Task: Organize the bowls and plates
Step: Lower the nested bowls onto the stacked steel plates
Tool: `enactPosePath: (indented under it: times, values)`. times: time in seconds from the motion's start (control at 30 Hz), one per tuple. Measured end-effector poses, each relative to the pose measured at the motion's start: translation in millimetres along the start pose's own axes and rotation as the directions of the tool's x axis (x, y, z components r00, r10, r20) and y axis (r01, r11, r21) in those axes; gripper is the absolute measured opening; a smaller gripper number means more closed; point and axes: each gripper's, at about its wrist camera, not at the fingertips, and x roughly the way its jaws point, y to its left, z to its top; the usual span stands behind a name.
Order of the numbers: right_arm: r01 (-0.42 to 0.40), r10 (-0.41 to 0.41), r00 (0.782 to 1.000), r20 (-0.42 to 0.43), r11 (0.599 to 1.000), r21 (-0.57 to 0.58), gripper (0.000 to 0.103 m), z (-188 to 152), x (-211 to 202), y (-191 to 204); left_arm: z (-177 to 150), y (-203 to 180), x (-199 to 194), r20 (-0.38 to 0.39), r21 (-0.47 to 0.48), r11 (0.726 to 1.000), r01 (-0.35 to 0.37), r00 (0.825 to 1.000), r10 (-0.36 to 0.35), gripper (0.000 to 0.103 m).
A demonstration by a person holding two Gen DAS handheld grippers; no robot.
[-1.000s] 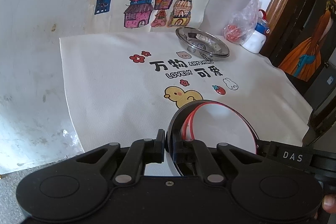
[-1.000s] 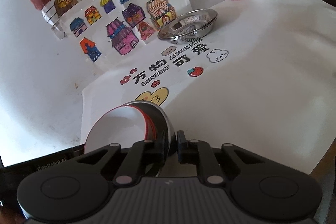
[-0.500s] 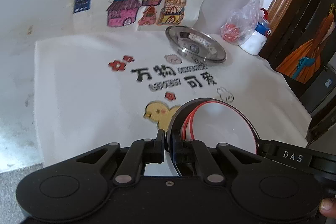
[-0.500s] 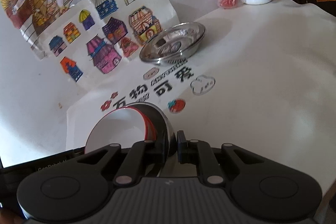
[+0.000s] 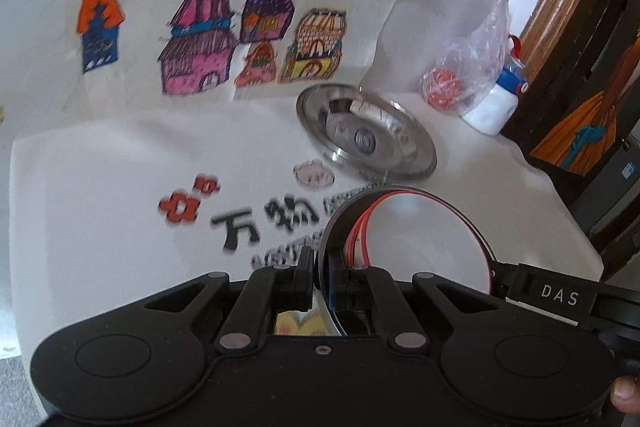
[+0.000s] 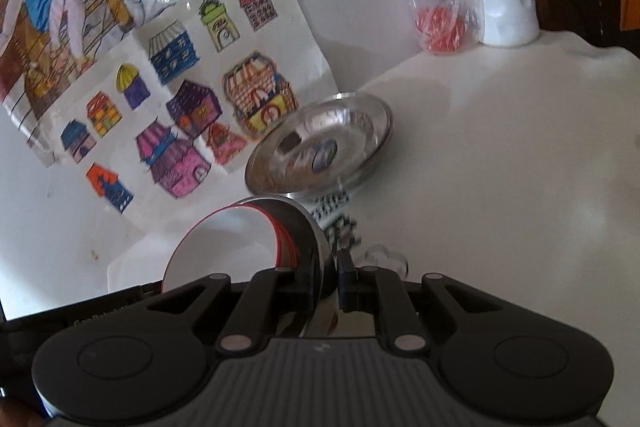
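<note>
Left wrist view: both grippers, left gripper (image 5: 322,281) and right gripper (image 6: 330,281), have fingers clamped on opposite rims of a white bowl (image 5: 416,239), carried just short of the steel plate (image 5: 366,137). Likely next: lower it squarely onto that plate.

Left hand-held gripper (image 5: 320,277) clamps bowl (image 5: 416,227) near steel plate (image 5: 366,137).

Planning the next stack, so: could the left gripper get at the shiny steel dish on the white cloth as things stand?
Probably not yet. The path to the shiny steel dish looks free, nothing standing between, but the left gripper is shut on the rim of the white bowl with red rings, which the right gripper also grips.
</note>
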Motion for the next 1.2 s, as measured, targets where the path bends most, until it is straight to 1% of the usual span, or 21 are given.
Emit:
enactPosePath:
  times: [0.33, 0.67, 0.93, 1.2]
  values:
    - [-0.004, 0.004, 0.999, 0.038, 1.000, -0.015, 0.012, 48, 22, -4, 50, -9, 29, 0.045, 0.013, 1.000, 0.007, 0.999, -0.007, 0.004]
    - [0.015, -0.013, 0.999, 0.045, 0.999, -0.049, 0.012, 92, 61, -6, 95, -10, 68, 0.067, 0.005, 1.000, 0.014, 0.998, -0.014, 0.004]
    - [0.031, -0.030, 0.999, 0.023, 0.998, -0.061, 0.012, 103, 90, -12, 113, -7, 101, 0.053, -0.002, 1.000, 0.001, 0.999, -0.001, 0.004]
    - [0.037, -0.037, 0.999, 0.004, 0.998, -0.054, 0.012, 108, 106, -19, 119, -8, 120, 0.034, 0.002, 1.000, -0.011, 0.999, 0.011, 0.004]
